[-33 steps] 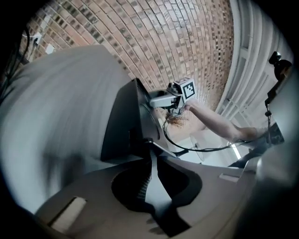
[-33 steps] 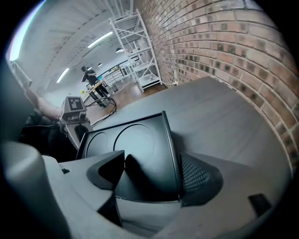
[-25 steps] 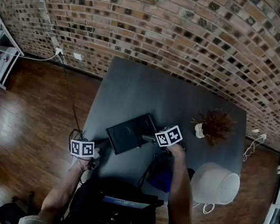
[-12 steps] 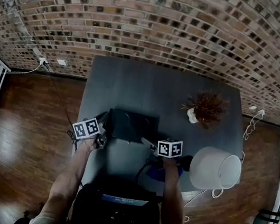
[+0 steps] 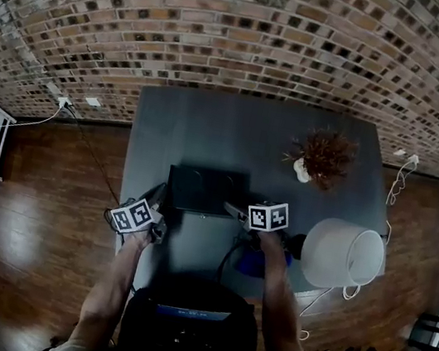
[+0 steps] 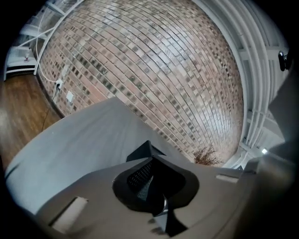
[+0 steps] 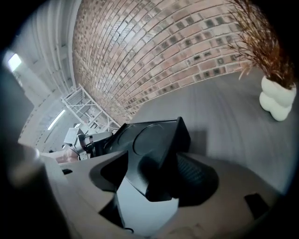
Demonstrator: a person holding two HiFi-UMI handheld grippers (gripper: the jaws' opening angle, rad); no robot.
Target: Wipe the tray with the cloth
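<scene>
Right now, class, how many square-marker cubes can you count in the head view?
2. One marker cube rides the left gripper, by the tray's near-left corner; the other cube rides the right gripper, at its near-right corner. None seems hidden.

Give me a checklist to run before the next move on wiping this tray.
1. Tray flat on the table: cannot tell.
2. Left gripper shut on the tray's near left corner: ok.
3. Right gripper gripping the tray: not ok. Its jaws are apart and have just been closing, with a tray corner between them.
4. Cloth in a gripper: not ok. Neither holds one.
5. Blue thing by the right arm is the cloth: cannot tell.
6. Plant and white lampshade apart from the tray: ok.
</scene>
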